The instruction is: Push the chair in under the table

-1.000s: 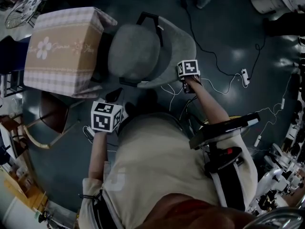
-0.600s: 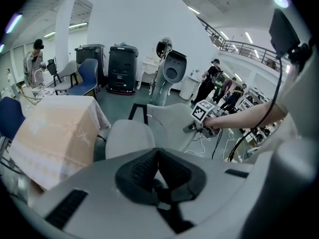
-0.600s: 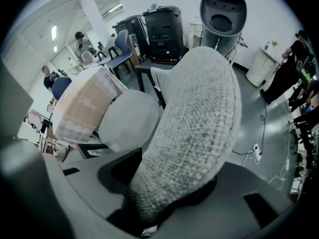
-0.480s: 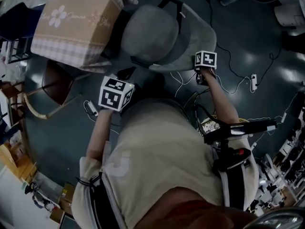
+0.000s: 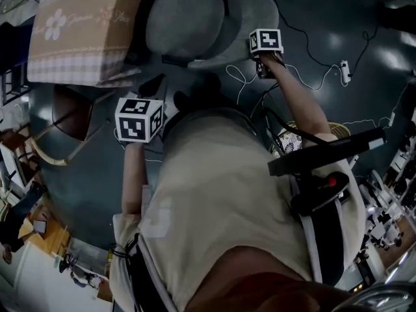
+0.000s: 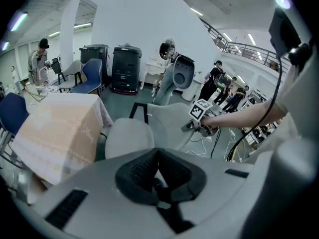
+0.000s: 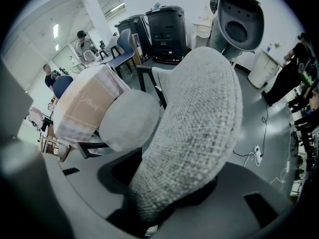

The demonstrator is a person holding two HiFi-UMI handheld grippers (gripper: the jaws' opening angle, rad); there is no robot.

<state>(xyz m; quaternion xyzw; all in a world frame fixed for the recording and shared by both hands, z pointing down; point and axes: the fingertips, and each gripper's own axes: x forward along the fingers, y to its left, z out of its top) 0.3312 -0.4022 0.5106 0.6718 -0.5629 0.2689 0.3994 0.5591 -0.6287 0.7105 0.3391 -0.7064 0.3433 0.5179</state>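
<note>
The grey fabric chair has its round seat right against the cloth-covered table, and its backrest faces me. My right gripper is clamped on the lower edge of that backrest. In the right gripper view the woven backrest fills the gap between the jaws of the right gripper. My left gripper hangs free below the seat, shut on nothing. In the left gripper view, the left gripper has its pads pressed together, with the seat and the table beyond.
White cables and a power strip lie on the dark floor right of the chair. A wooden stool stands left, beside the table. Black cabinets, blue chairs, a white machine and people stand further back.
The head view has swung, so everything sits higher in the picture. The right gripper stays on the backrest and the left stays shut; the chair shows no clear movement against the table.
</note>
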